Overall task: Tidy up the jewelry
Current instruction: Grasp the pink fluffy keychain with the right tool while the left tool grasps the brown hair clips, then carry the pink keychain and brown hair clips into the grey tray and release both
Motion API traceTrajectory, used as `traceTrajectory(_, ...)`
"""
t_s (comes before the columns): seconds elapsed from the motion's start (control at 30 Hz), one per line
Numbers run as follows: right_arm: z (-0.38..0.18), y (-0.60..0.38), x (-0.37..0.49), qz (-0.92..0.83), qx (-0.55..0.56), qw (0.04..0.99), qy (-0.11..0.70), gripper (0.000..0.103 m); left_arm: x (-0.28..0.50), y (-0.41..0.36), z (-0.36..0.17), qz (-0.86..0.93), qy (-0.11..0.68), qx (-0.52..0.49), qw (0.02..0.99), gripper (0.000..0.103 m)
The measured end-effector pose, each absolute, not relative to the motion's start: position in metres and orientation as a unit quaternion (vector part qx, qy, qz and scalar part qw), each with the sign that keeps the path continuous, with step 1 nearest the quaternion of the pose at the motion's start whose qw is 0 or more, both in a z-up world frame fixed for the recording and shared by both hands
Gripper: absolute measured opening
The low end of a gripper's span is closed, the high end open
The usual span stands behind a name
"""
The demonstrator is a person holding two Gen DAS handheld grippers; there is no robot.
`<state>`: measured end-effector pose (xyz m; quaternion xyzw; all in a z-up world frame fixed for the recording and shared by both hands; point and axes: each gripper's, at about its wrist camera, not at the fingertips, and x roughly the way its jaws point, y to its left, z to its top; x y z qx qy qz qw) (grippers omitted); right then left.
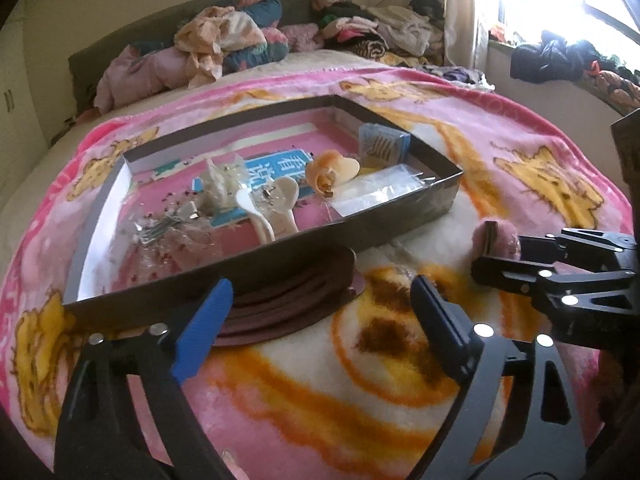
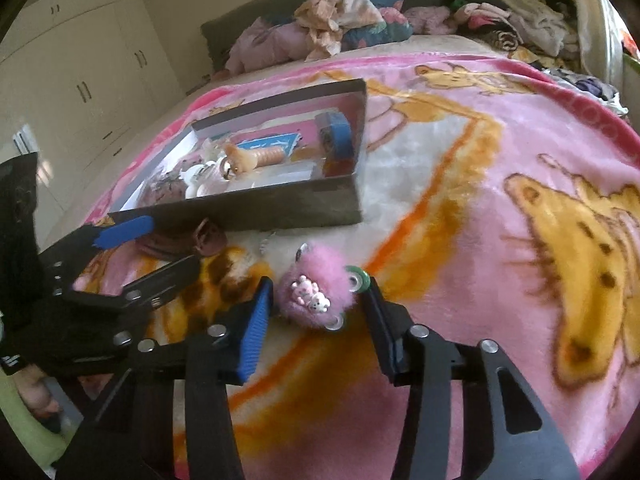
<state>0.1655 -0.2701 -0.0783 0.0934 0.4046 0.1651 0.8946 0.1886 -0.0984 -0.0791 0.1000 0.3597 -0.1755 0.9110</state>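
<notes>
Item: pink fluffy hair clip (image 2: 314, 294), with small white charms and a green ring at one end. It lay on the blanket (image 2: 460, 208) of the bed, in front of the near wall of the shallow box (image 2: 280, 208), outside it.

Right gripper (image 2: 320, 320): jaws part open, one either side of the clip, its long axis running roughly across the gap. The green ring end appeared to touch the right pad; whether the blue pad pressed the fur could not be told.

Left gripper (image 1: 320, 312): jaws wide open and empty, nearer the brown coiled band (image 1: 288, 300), which lay against the box wall and just ahead of them. The right hand was nearer the clip.

Hidden: the clip's underside and clasp. Box contents (clips, packets) were jumbled and hard to identify singly.
</notes>
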Motion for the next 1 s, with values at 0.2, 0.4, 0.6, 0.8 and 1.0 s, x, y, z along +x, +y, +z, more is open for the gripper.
traceTrajectory(0.2, -0.075, -0.278, 0.161, 0.168, 0.110, 0.896, 0.395, 0.031, 0.197, -0.109, -0.090, -0.159, 0.381, 0.111, 0.904, 0.064)
traceTrajectory(0.4, -0.074, -0.283, 0.159, 0.166, 0.116, 0.898, 0.391, 0.030, 0.198, -0.110, -0.089, -0.152, 0.385, 0.096, 0.905, 0.043)
traceTrajectory(0.6, -0.073, -0.286, 0.156, 0.166, 0.121, 0.898, 0.389, 0.030, 0.198, -0.111, -0.080, -0.154, 0.373, 0.081, 0.911, 0.013)
traceTrajectory(0.8, -0.069, -0.285, 0.153, 0.167, 0.120, 0.900, 0.384, 0.030, 0.191, -0.108, -0.067, -0.164, 0.359, 0.069, 0.916, 0.007)
traceTrajectory(1.0, -0.059, -0.282, 0.149, 0.174, 0.119, 0.902, 0.376, 0.030, 0.183, -0.099, -0.050, -0.178, 0.349, 0.045, 0.919, 0.004)
